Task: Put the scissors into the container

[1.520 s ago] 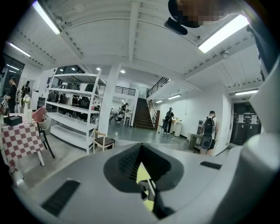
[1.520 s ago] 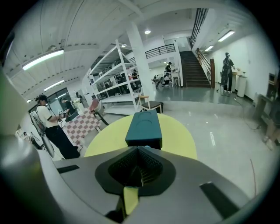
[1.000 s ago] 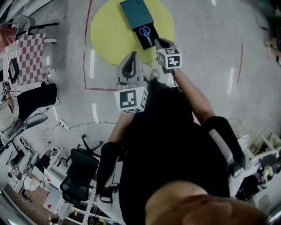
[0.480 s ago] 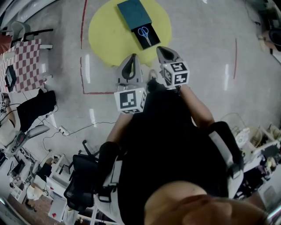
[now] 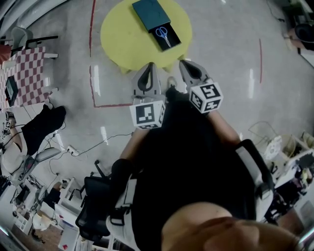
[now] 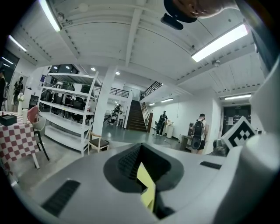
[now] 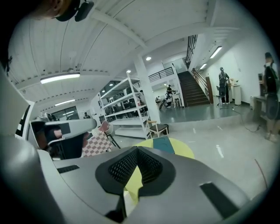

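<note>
Holding clear of the yellow surface (image 5: 122, 37), the left tongs (image 5: 148, 66) and right tongs (image 5: 184, 63) are both closed on nothing, side by side. The scissors (image 5: 163, 33) lie well ahead of the right tongs, inside the black tray of the container (image 5: 150, 13). Placement appears complete; the next move calls only for confirming they sit fully inside.

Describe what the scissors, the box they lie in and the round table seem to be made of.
Scissors: the blue handles look smooth, probably plastic. The blades are too small to judge, likely metal.
Box: dull teal top and black tray with no glare, perhaps card or plastic.
Table: even, matt yellow top, maybe paint or laminate.
</note>
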The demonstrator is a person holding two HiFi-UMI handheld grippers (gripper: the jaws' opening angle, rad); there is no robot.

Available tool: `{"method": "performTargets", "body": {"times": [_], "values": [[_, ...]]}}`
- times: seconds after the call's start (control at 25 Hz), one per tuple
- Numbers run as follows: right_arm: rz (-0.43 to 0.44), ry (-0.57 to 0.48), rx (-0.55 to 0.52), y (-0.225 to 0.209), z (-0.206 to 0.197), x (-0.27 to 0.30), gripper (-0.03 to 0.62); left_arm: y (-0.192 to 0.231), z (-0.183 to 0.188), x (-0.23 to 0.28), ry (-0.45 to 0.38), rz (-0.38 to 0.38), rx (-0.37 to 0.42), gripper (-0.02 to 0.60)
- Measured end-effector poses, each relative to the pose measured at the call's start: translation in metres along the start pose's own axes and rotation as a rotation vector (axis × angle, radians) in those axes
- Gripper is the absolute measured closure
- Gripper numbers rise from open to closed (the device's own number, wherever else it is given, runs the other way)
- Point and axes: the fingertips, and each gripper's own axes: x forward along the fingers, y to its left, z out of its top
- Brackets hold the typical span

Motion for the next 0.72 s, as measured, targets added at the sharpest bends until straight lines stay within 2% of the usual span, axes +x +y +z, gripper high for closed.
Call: {"method": "performTargets", "body": {"times": [0.28, 0.72], "values": [[0.005, -0.073, -0.017, 0.028, 0.019, -0.039, 0.594, -0.003, -0.001, -0.020, -0.006, -0.017, 0.005, 0.583], [-0.001, -0.102, -0.010, 0.049, 0.022, -0.046, 0.594, 0.005, -0.004, -0.033, 0.004, -0.034, 0.013, 0.583]]}}
